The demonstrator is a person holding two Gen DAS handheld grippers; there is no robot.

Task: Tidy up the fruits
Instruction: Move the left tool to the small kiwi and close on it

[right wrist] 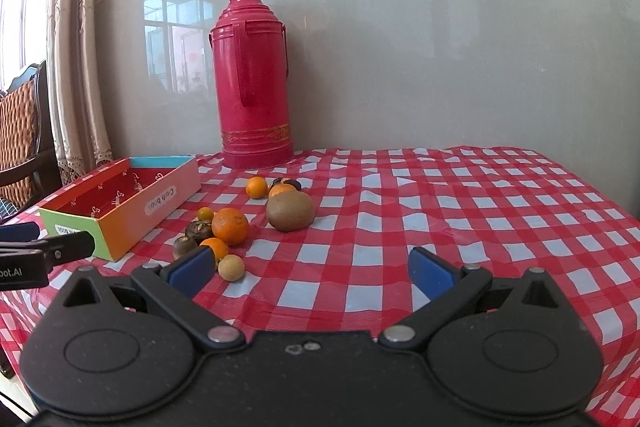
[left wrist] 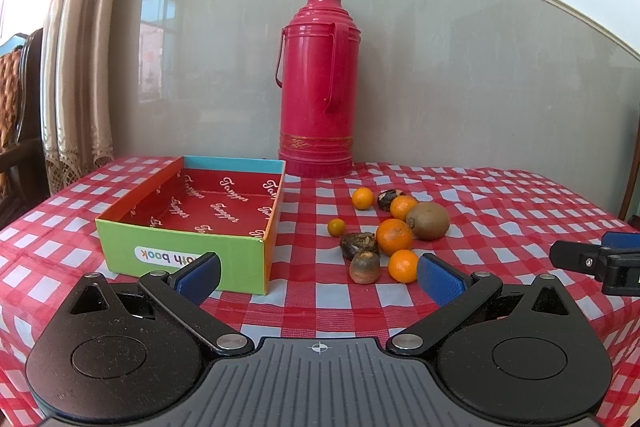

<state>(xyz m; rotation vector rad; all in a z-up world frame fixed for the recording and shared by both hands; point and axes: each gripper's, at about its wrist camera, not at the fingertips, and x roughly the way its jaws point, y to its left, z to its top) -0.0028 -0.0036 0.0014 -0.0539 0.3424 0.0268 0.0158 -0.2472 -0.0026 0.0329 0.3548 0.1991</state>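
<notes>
Both hand-held grippers hang wide and empty over the near edge of the tabletop (right wrist: 460, 195). From my left hand-held gripper (left wrist: 318, 277) the fruit cluster lies just ahead and a little right: the nearest orange (left wrist: 403, 265) sits almost against my right-side pad, with a dark water chestnut (left wrist: 364, 267) beside it. Beyond them I see the bigger orange (left wrist: 394, 236) and the kiwi (left wrist: 427, 221), whose long axis runs roughly across my view.

From my right hand-held gripper (right wrist: 312, 273) the same pile sits ahead and to the left; a pale round fruit (right wrist: 231, 267) lies just beside its left pad, hidden from the other camera.

The open box (left wrist: 182, 247) stands empty at the left, directly ahead of my left pad and close to the fruit. I judge it the likely destination, and no fruit is in it yet. My left hand is nearer both the box and the closest orange, so I'd lead with it, nudging forward and right. A red thermos (left wrist: 318, 83) stands at the back, well clear.
</notes>
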